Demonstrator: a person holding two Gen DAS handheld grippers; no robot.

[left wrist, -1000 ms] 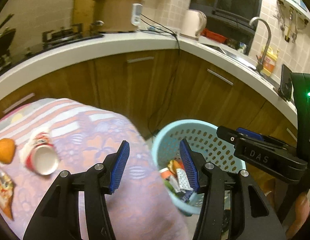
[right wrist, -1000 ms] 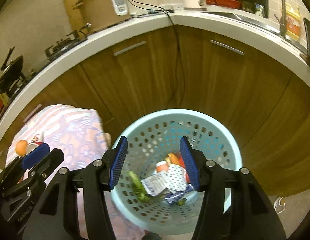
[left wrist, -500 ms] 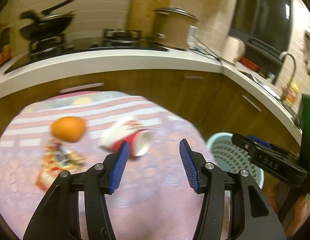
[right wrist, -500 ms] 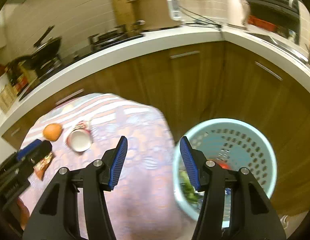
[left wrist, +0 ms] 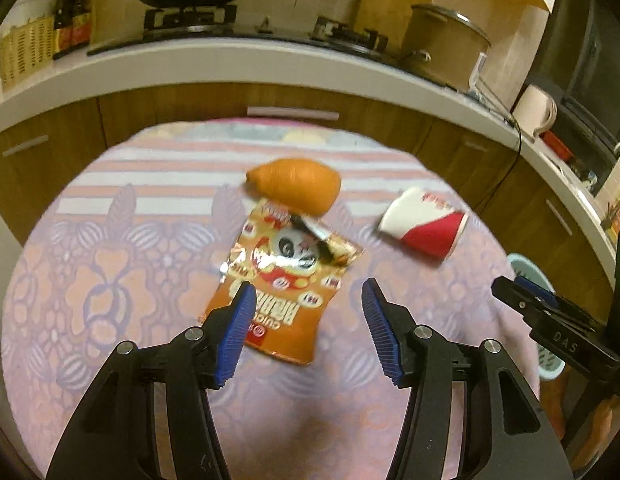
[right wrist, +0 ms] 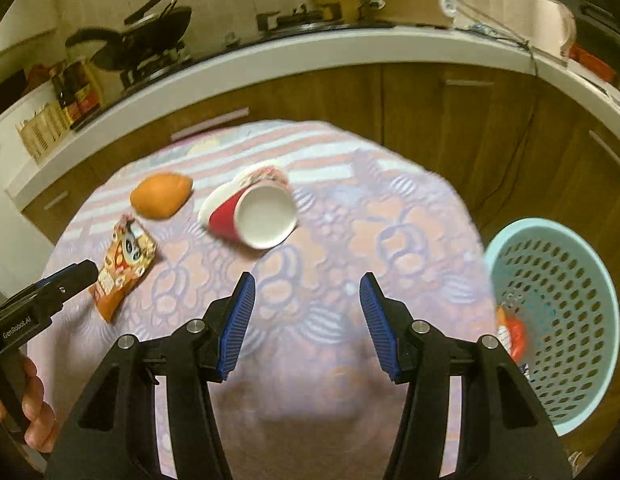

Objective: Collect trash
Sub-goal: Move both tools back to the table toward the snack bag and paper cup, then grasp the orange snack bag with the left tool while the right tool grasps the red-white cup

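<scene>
An orange snack packet [left wrist: 284, 280] lies flat on the purple patterned tablecloth [left wrist: 110, 280], with an orange fruit [left wrist: 296, 186] just behind it and a red and white paper cup [left wrist: 424, 224] on its side to the right. My left gripper [left wrist: 308, 328] is open and empty, just above the packet's near end. My right gripper [right wrist: 306, 320] is open and empty over the cloth, short of the cup [right wrist: 256, 210]. The packet [right wrist: 122, 266] and fruit [right wrist: 161, 196] lie to its left. The pale blue trash basket [right wrist: 566, 320] stands beside the table on the right, with wrappers inside.
A white kitchen counter [left wrist: 230, 68] with wooden cabinets curves behind the table, carrying a wok, a stove, a rice cooker [left wrist: 442, 52] and a kettle [left wrist: 534, 110]. The right gripper's body [left wrist: 558, 328] shows at the right edge of the left wrist view.
Both grippers have swung left, away from the basket and over the table. The packet, fruit and cup now lie ahead of them. Both stay open and empty.
</scene>
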